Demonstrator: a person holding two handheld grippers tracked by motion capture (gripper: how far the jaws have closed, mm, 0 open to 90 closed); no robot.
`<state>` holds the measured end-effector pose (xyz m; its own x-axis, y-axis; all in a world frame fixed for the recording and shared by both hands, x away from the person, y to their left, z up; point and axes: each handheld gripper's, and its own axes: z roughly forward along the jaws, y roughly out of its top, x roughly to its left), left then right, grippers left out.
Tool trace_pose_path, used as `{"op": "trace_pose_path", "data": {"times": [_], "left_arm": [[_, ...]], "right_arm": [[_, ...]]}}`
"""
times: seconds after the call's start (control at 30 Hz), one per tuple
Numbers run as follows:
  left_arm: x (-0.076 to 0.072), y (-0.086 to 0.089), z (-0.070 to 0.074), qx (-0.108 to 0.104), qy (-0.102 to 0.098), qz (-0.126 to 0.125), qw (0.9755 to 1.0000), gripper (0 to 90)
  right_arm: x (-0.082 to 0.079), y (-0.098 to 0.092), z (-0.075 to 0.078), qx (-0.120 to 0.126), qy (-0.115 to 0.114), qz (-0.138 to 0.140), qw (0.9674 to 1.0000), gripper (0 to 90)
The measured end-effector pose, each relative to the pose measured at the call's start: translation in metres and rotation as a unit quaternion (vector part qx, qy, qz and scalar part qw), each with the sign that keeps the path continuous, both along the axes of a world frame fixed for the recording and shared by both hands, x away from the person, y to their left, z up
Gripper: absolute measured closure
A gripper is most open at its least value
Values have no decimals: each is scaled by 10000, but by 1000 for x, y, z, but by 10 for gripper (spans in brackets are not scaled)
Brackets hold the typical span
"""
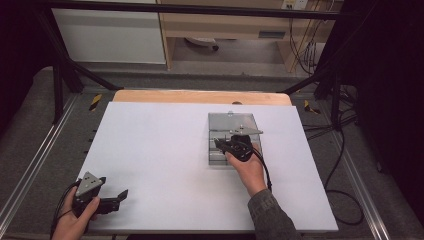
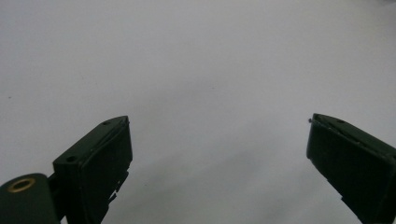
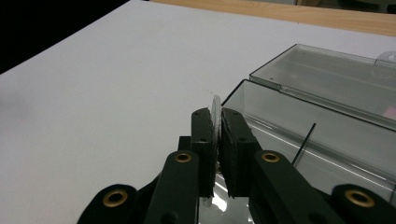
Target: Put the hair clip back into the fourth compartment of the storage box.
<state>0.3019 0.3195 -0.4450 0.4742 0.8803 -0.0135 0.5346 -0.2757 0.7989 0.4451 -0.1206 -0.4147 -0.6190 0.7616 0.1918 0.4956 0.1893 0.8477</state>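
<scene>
At bench's near-left edge: left hand-held gripper (image 1: 117, 196), black jaws spread wide, nothing between. Right of centre: clear hinged rectangular plastic case (image 1: 220, 127), lid open; rigid, smooth, likely light, slippery. Right hand-held gripper (image 3: 216, 140) pinched shut on thin translucent plastic tab (image 3: 215, 109) at case's edge; best gripped there.
</scene>
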Motion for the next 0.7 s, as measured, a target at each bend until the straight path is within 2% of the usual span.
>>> {"op": "trace_pose_path", "data": {"times": [0.4, 0.7], "left_arm": [[0, 0, 0, 13, 12, -12, 10000, 68], [0, 0, 0, 23, 20, -17, 10000, 68]], "right_arm": [[2, 1, -7, -134, 258, 46, 9996, 842], [3, 1, -12, -218, 366, 77, 9991, 841]]}}
